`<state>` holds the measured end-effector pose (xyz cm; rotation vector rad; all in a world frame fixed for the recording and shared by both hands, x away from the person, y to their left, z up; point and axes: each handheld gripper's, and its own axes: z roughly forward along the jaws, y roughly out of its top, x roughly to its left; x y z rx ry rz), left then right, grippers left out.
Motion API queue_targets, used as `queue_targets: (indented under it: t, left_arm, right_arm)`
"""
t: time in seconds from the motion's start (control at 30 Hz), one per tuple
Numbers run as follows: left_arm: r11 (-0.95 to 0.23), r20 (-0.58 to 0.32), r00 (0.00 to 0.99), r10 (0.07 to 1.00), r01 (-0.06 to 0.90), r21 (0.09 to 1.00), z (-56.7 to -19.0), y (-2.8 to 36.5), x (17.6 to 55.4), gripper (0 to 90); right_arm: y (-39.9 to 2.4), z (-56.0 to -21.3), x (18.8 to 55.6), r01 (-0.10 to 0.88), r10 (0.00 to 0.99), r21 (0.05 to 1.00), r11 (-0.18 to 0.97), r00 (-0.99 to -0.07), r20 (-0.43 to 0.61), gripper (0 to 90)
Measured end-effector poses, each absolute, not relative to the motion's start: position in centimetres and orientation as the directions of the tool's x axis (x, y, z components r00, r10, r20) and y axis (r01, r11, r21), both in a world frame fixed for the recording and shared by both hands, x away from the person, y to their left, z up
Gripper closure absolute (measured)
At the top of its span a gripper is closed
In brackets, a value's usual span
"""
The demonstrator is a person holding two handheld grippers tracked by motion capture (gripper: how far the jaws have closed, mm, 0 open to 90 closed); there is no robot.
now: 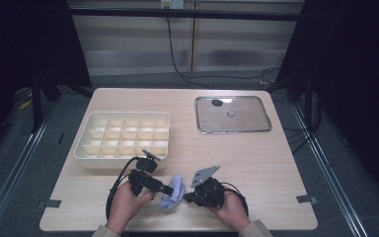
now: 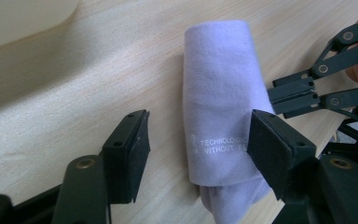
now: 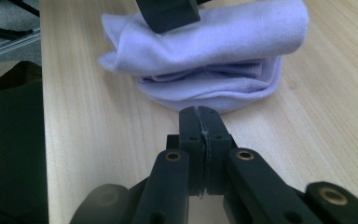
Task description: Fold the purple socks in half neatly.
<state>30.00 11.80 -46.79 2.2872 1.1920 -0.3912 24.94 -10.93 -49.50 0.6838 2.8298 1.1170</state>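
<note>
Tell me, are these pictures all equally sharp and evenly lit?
No. The high view is dark round its edges, and the metal tray shows glare. The left gripper view is crisp on the purple cloth and its print. The right gripper view blurs the nearest parts of the right gripper.

A light wooden bench (image 1: pixel 256 158) carries a cream plastic divided organiser box (image 1: pixel 122 139), a rectangular metal tray (image 1: pixel 233 114) at the far right, and a folded lilac cloth (image 1: pixel 173 192) near the front edge.
</note>
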Motion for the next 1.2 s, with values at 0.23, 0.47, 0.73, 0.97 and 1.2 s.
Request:
queue_targets:
  t: [0.23, 0.47, 0.73, 0.97, 1.2]
  left_arm:
    - [-0.478, -0.489, 0.564, 0.665, 0.825, 0.302, -47.3, 11.2, 30.0, 39.9]
    - [-0.481, -0.501, 0.564, 0.656, 0.825, 0.297, -47.5, 10.8, 29.9, 42.1]
    - [-0.473, -0.514, 0.555, 0.654, 0.83, 0.295, -47.5, 10.5, 29.8, 45.0]
    - [-0.484, -0.535, 0.56, 0.633, 0.825, 0.292, -47.9, 9.9, 29.6, 46.7]
    - [-0.498, -0.537, 0.574, 0.618, 0.815, 0.298, -47.9, 9.8, 29.7, 54.6]
  right_arm:
    - [-10.7, -49.6, 25.0, 0.383, 0.399, 0.661, 0.646, -0.907, 0.136, 89.0]
    - [-10.6, -49.6, 24.9, 0.384, 0.4, 0.663, 0.643, -0.906, 0.138, 89.1]
    - [-10.5, -49.6, 24.8, 0.388, 0.404, 0.664, 0.639, -0.904, 0.14, 89.1]
    - [-10.5, -49.6, 24.8, 0.389, 0.402, 0.666, 0.636, -0.904, 0.144, 89.1]
    - [-10.5, -49.7, 24.8, 0.387, 0.402, 0.668, 0.635, -0.905, 0.142, 89.1]
